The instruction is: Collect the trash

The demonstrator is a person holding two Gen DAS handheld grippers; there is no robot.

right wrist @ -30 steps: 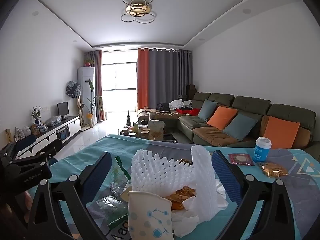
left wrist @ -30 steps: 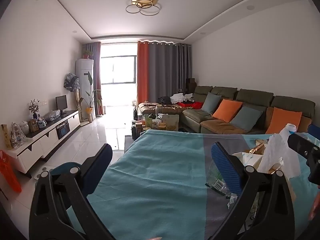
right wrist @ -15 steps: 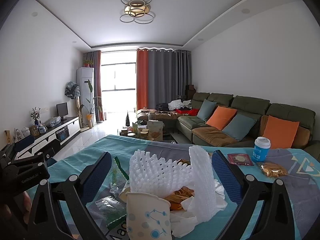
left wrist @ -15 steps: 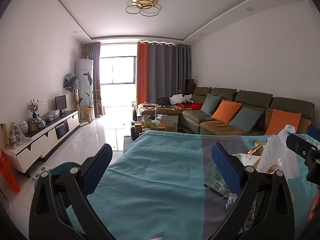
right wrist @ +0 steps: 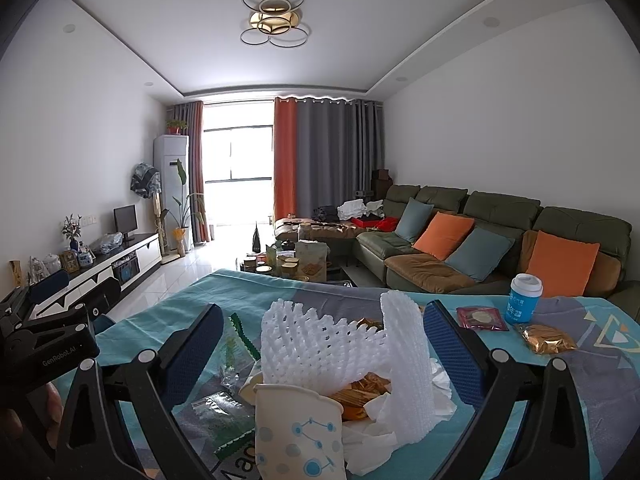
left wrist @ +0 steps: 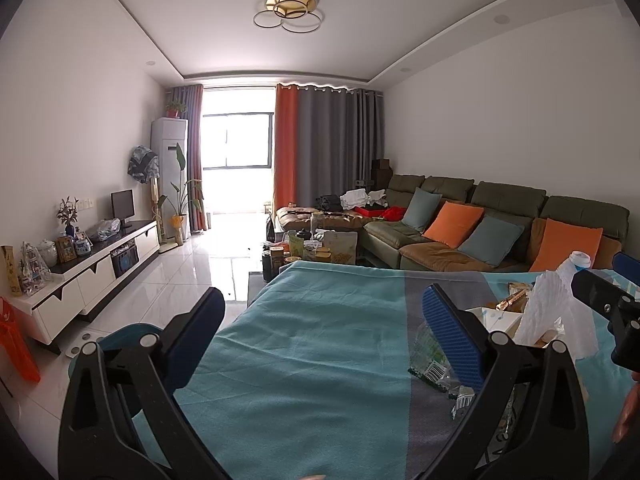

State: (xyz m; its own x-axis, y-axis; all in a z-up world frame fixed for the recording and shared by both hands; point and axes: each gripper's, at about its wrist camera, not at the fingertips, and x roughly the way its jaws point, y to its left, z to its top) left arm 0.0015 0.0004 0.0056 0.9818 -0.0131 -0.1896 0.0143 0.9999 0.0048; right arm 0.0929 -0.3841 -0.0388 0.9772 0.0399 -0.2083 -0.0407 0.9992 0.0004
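Both grippers are hovering over a table w/ a teal-and-grey cloth (left wrist: 320, 360). Left gripper (left wrist: 324, 324) is sitting w/ jaws spread wide, nothing between them, only bare cloth showing in the gap; trash pile is lying off to its right side. Right gripper (right wrist: 320, 344) is also gaping wide, pads not touching anything, and is pointing straight at the trash pile, which is sitting between and just ahead of its fingers. In that pile: a white foam net sleeve (right wrist: 344, 348) is standing up in a curl, a crushed paper cup w/ blue dot print (right wrist: 298, 432) is lying closest to the cam, orange-gold snack wrappers (right wrist: 364, 392) and crumpled white tissue (right wrist: 404, 408) are tucked under the foam, and clear plastic packets w/ green print (right wrist: 224, 412) are lying to the left. Further right on the cloth, apart from the pile, a blue cup w/ white lid (right wrist: 525, 298) is standing upright, w/ a dark red sachet (right wrist: 482, 318) just beside it and a gold foil wrapper (right wrist: 546, 338) near. Behind the table, a green sofa (right wrist: 500, 240) w/ orange and grey cushions is running along the right wall.
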